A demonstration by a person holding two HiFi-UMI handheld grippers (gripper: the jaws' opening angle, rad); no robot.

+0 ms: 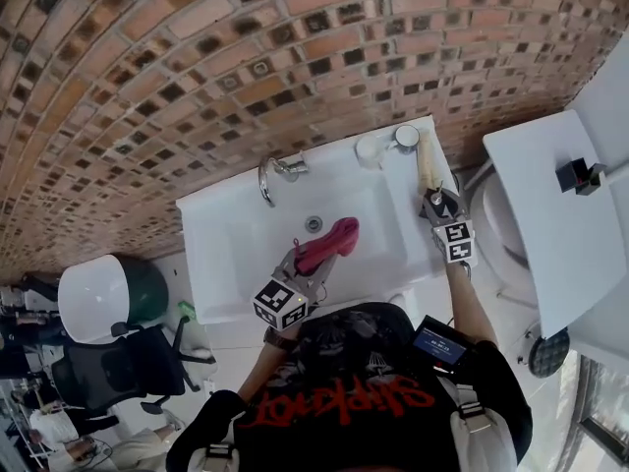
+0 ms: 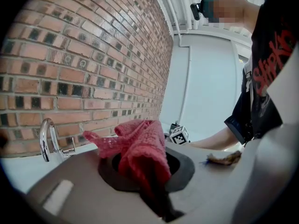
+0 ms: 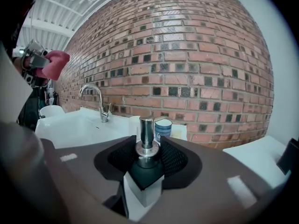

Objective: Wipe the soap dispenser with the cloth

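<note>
Right gripper view: right claw (image 3: 147,154) grips the soap dispenser (image 3: 146,129); cloth (image 2: 140,148) clamped in my left claw (image 2: 145,174) may twist it loose.

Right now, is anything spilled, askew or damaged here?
Nothing stands out. The soap dispenser sits upright in the right gripper jaws, the cloth is bunched in the left gripper jaws, and the sink shows no spill.

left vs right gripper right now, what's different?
Left gripper is shut on the pink cloth; right gripper is shut on the soap dispenser. Left gripper hangs over the sink basin; right gripper sits at the sink's right edge. Both hold something and point toward the brick wall.
</note>
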